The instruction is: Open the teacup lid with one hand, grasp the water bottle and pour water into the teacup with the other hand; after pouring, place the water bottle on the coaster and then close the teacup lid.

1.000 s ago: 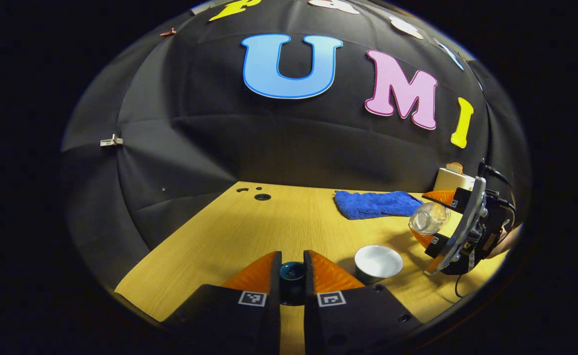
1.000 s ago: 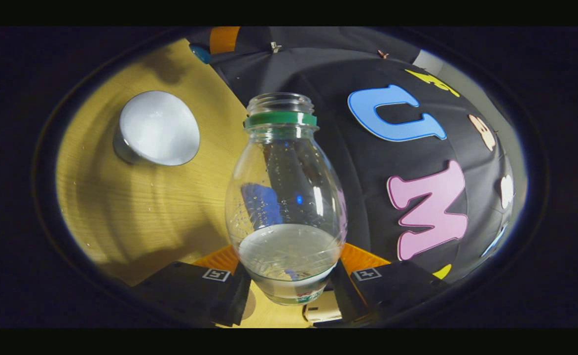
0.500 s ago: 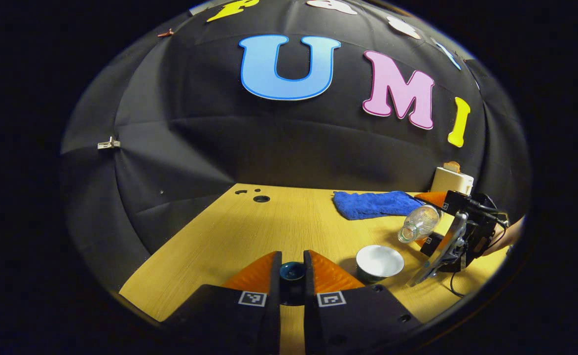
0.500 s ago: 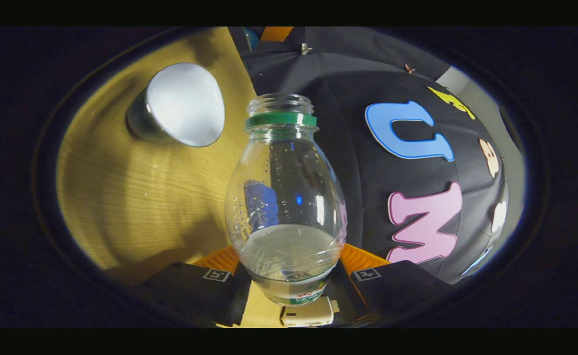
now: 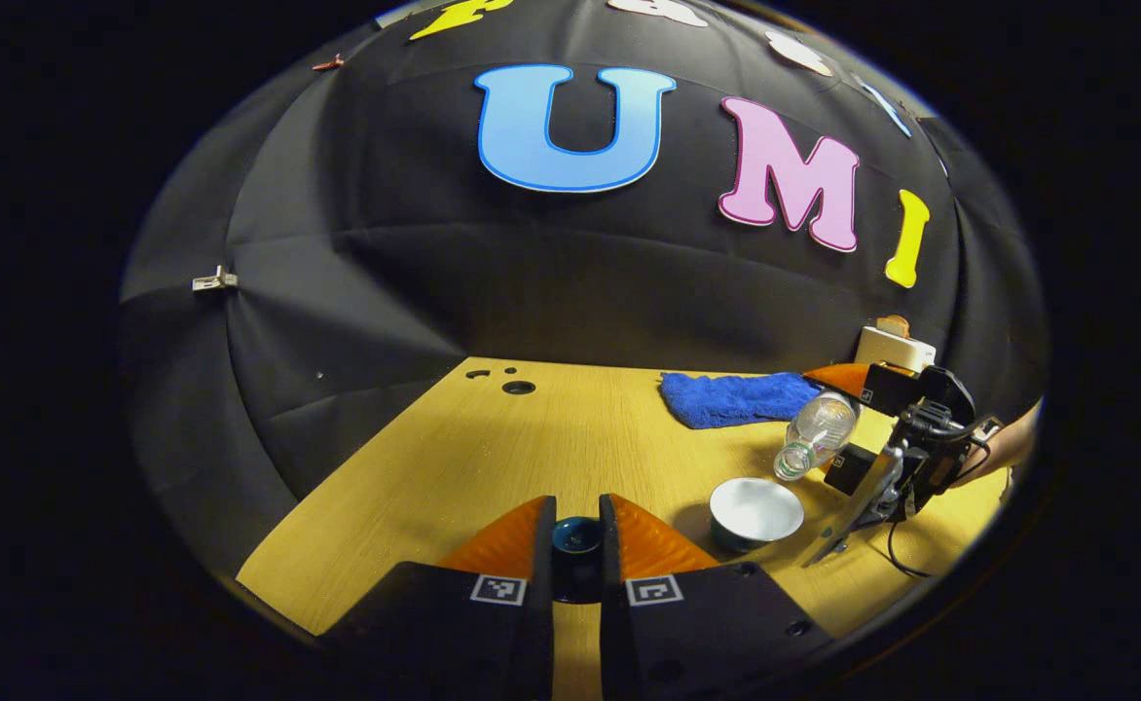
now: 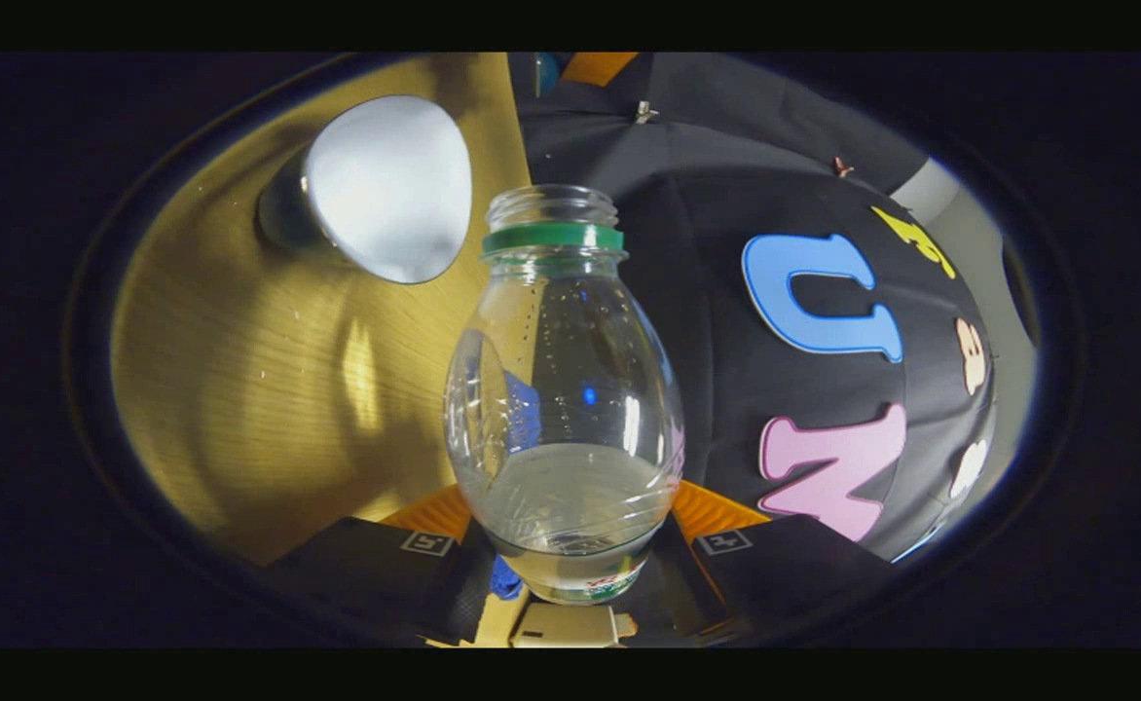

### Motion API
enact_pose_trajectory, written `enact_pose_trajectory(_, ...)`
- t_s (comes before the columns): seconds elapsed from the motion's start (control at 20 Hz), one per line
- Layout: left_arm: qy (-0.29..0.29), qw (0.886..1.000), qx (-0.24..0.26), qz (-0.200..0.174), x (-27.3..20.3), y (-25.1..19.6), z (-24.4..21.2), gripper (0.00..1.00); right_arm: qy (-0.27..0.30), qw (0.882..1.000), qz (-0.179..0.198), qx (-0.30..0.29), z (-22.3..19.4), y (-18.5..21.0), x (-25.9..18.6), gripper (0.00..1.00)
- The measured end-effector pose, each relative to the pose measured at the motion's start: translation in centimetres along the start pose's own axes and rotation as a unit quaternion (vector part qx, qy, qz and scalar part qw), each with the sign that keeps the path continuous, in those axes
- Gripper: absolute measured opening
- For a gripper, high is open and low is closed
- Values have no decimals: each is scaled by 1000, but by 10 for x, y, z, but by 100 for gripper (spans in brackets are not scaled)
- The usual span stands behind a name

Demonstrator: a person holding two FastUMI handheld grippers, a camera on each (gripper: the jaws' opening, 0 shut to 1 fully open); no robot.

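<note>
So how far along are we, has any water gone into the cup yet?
Done: the lid is off, clamped in the left gripper. In hand: the right gripper holds the uncapped water bottle tipped, mouth near the open teacup; no stream visible, and I can't tell if the cup holds water. Left: pouring, bottle to coaster, lid back on.

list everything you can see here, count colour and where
teacup: 1, white inside, dark outside, open, on the table right of centre
teacup lid: 1, dark blue, between the left gripper's fingers
water bottle: 1, clear with green neck ring, uncapped, tilted mouth-down toward the teacup
cloth: 1, blue, far right of the table
box: 1, cream, behind the cloth
table: 1, light wood
left gripper: shut on the lid
right gripper: shut on the bottle
</note>
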State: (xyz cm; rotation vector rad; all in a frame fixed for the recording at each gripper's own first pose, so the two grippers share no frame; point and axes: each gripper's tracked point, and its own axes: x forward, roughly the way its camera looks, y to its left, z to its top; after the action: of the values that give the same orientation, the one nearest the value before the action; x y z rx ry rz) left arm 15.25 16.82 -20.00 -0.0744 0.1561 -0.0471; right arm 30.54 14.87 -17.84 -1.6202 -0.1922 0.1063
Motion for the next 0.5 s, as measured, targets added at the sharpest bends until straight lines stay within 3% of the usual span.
enact_pose_trajectory(0.5, 4, 1000, -3, 3, -3, 2, -3, 23, -26, 999, -5, -47, 4, -4, 7, 74)
